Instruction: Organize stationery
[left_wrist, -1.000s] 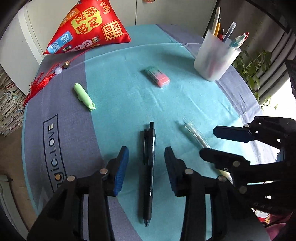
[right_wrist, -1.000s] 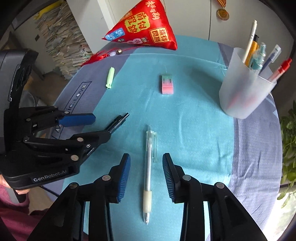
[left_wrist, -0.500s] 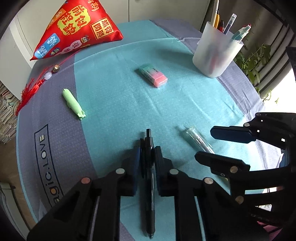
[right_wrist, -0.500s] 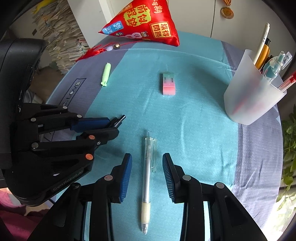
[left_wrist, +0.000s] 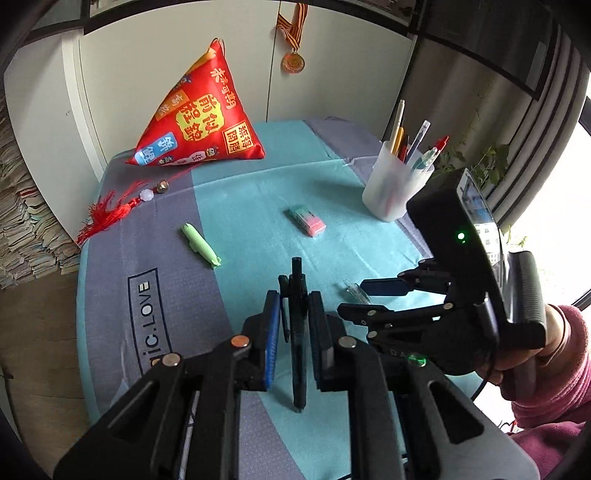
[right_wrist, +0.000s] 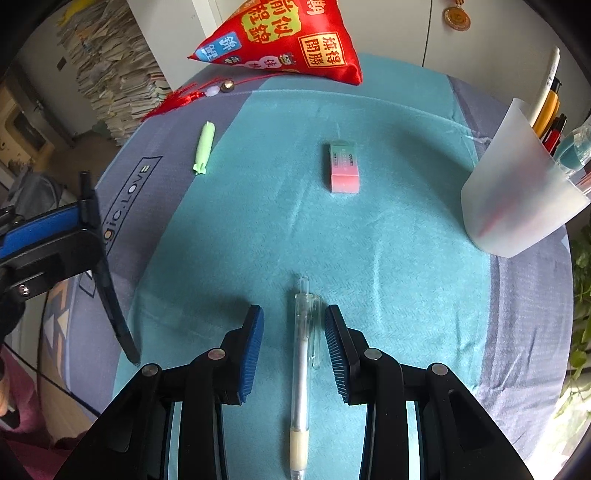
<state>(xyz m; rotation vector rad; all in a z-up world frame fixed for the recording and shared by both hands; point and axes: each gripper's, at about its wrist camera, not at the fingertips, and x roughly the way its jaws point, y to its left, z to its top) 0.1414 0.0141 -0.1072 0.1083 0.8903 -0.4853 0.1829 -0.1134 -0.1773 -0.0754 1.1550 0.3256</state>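
Your left gripper clamps the black pen, lifted off the cloth, long axis running away from you, tip toward you. Your right gripper is open, straddling the clear pen lying lengthwise on the teal tablecloth. Beyond: pink eraser, green cap, frosted pen cup, nothing blocking between.
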